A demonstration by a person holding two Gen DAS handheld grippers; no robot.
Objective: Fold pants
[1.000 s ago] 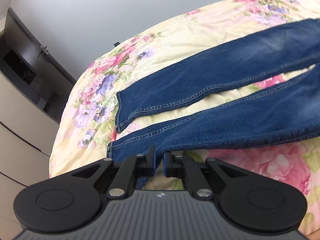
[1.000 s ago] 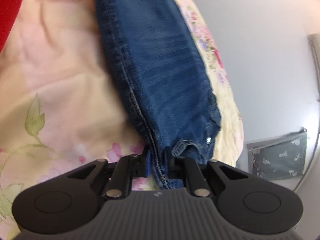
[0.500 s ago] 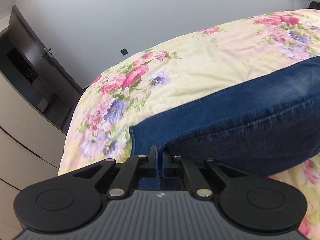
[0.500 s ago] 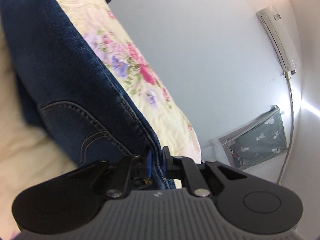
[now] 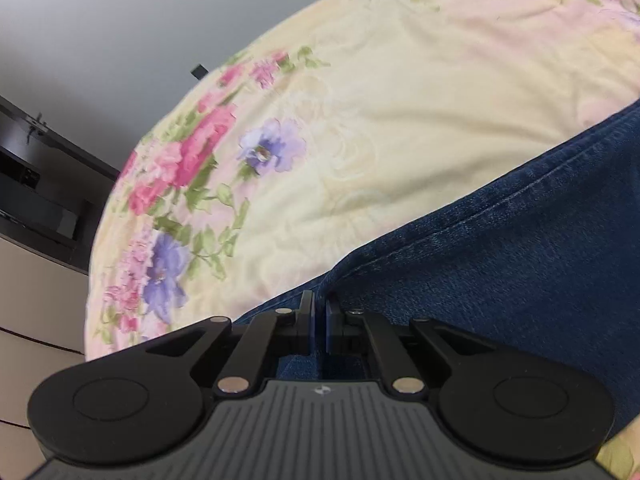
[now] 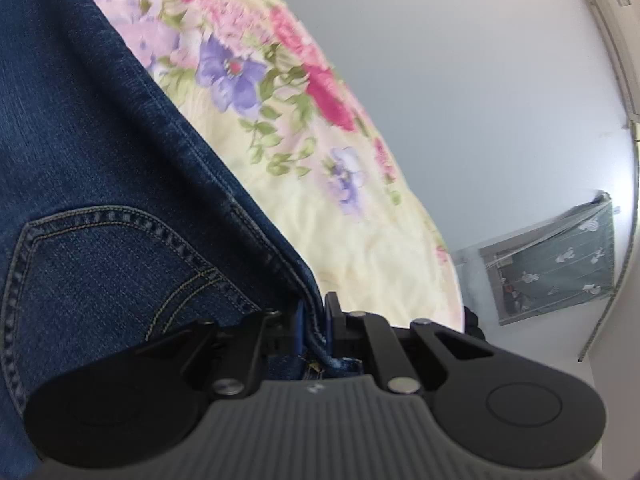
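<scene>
Dark blue jeans (image 5: pixel 500 264) lie on a floral bedspread (image 5: pixel 400 120). My left gripper (image 5: pixel 319 312) is shut on the denim edge of a leg, low over the bed, with one leg stacked on the other to the right. My right gripper (image 6: pixel 314 312) is shut on the waistband end of the jeans (image 6: pixel 100 200); a stitched back pocket (image 6: pixel 112 264) shows just left of the fingers. The rest of the jeans is out of view.
The bedspread (image 6: pixel 320 168) runs to the bed's edge near both grippers. A dark cabinet with pale drawers (image 5: pixel 36 208) stands left of the bed. A grey wall, a hanging patterned cloth (image 6: pixel 560 256) and an air conditioner (image 6: pixel 612 20) are on the right.
Both grippers have carried the near leg and waist side across onto the far leg and come down close to the bed. Both stay shut on the denim.
</scene>
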